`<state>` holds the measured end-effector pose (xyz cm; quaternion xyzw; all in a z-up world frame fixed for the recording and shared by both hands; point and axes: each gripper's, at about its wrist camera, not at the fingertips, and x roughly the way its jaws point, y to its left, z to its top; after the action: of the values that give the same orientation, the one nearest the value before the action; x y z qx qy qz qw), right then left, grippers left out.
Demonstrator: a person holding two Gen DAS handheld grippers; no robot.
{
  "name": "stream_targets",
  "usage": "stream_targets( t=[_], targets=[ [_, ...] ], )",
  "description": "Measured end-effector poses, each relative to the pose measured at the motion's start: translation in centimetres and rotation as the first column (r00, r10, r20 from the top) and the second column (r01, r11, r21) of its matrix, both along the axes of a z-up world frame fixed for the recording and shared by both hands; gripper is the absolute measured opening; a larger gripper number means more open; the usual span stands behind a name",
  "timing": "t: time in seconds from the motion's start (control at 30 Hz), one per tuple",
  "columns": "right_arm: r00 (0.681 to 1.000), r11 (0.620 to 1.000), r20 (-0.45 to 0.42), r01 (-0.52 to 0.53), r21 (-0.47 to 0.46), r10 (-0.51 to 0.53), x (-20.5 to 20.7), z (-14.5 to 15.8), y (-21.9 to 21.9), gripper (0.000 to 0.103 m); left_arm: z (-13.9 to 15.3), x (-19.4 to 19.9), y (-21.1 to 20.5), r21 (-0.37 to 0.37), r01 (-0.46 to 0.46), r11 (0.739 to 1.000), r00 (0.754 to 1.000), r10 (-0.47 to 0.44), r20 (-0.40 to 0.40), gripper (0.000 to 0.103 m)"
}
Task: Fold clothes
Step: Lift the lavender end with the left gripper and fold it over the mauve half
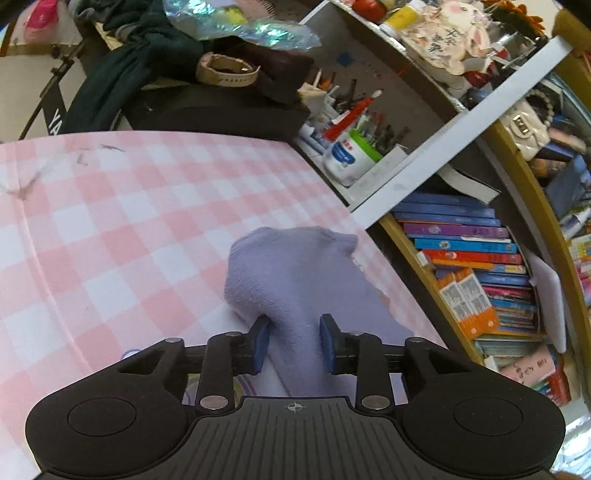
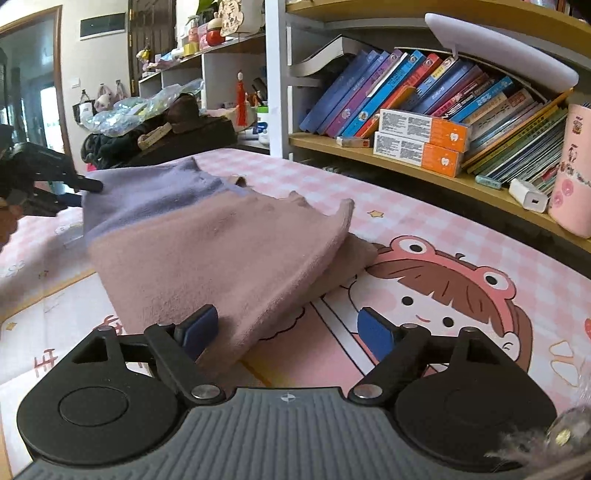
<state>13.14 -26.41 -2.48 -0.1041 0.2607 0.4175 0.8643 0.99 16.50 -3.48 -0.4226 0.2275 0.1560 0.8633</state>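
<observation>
A knitted garment, lilac at one end (image 1: 284,273) and dusty pink at the other (image 2: 221,254), lies partly lifted on the pink checked table mat (image 1: 110,229). My left gripper (image 1: 295,341) has its blue pads on either side of a bunched lilac fold and holds it raised; it also shows at the left edge of the right wrist view (image 2: 66,188). My right gripper (image 2: 288,332) is open, its left pad (image 2: 199,328) touching the pink hem, its right pad (image 2: 376,332) over the cartoon mat (image 2: 443,295).
A bookshelf (image 2: 424,110) packed with books and orange boxes runs along the table's far edge. A pink cup (image 2: 572,166) and a white charger (image 2: 528,197) sit on the shelf. Dark clothes and a shiny bag (image 1: 240,26) pile beyond the table. A pen holder (image 1: 351,122) stands nearby.
</observation>
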Motion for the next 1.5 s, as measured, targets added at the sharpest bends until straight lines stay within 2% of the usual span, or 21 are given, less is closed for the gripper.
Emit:
stream_targets(
  t=[0.17, 0.27, 0.47, 0.57, 0.7, 0.77, 0.9, 1.0, 1.1, 1.3, 1.37, 1.5],
  targets=[
    [1.000, 1.000, -0.010, 0.000, 0.002, 0.000, 0.1, 0.0, 0.0, 0.082, -0.5, 0.5, 0.3, -0.046, -0.027, 0.999, 1.000, 0.027, -0.001, 0.053],
    [1.000, 1.000, -0.017, 0.001, 0.003, -0.001, 0.1, 0.0, 0.0, 0.082, -0.7, 0.8, 0.7, -0.073, -0.048, 0.996, 0.999, 0.049, 0.017, 0.057],
    [1.000, 1.000, -0.018, 0.003, 0.000, -0.003, 0.1, 0.0, 0.1, 0.082, -1.3, 0.6, 0.9, -0.148, -0.106, 0.983, 0.991, 0.116, 0.065, 0.057],
    [1.000, 1.000, -0.016, 0.005, -0.003, -0.005, 0.1, -0.1, 0.2, 0.082, -1.4, 0.8, 1.0, -0.154, -0.121, 0.981, 0.990, 0.131, 0.057, 0.052],
    [1.000, 1.000, -0.007, 0.005, -0.010, -0.006, -0.1, -0.1, 0.3, 0.082, -2.1, 1.1, 1.4, -0.141, -0.121, 0.983, 0.990, 0.130, 0.056, 0.018],
    [1.000, 1.000, 0.003, 0.006, -0.014, -0.006, -0.3, 0.0, 0.3, 0.082, -2.3, 1.0, 1.6, -0.114, -0.094, 0.989, 0.993, 0.102, 0.063, 0.016],
    [1.000, 1.000, 0.017, 0.009, -0.018, -0.009, -0.6, 0.0, 0.5, 0.082, -1.2, -0.2, 2.0, -0.048, -0.035, 0.998, 0.997, 0.039, 0.073, 0.013],
    [1.000, 1.000, -0.004, -0.005, -0.005, 0.005, -0.7, 0.0, 1.4, 0.081, 0.2, -1.9, 2.2, 0.021, -0.010, 1.000, 0.996, 0.008, 0.094, 0.013],
    [0.999, 1.000, -0.022, -0.028, 0.011, 0.028, -0.8, 0.0, 2.9, 0.073, 0.9, -3.6, 2.9, 0.070, -0.022, 0.997, 0.995, 0.015, 0.099, 0.013],
    [0.999, 0.999, 0.025, -0.048, -0.007, 0.048, -1.5, 0.1, 5.8, 0.062, 0.3, -4.5, 4.4, 0.028, -0.060, 0.998, 0.994, 0.057, 0.091, 0.015],
    [0.998, 0.999, 0.027, -0.048, -0.010, 0.048, -1.5, 0.1, 6.1, 0.062, -0.2, -4.2, 4.6, 0.011, -0.066, 0.998, 0.995, 0.065, 0.080, 0.020],
    [0.999, 0.999, 0.018, -0.049, -0.006, 0.049, -1.2, 0.1, 6.2, 0.063, -1.4, -3.6, 5.0, 0.001, -0.064, 0.998, 0.996, 0.063, 0.069, 0.022]
  ],
)
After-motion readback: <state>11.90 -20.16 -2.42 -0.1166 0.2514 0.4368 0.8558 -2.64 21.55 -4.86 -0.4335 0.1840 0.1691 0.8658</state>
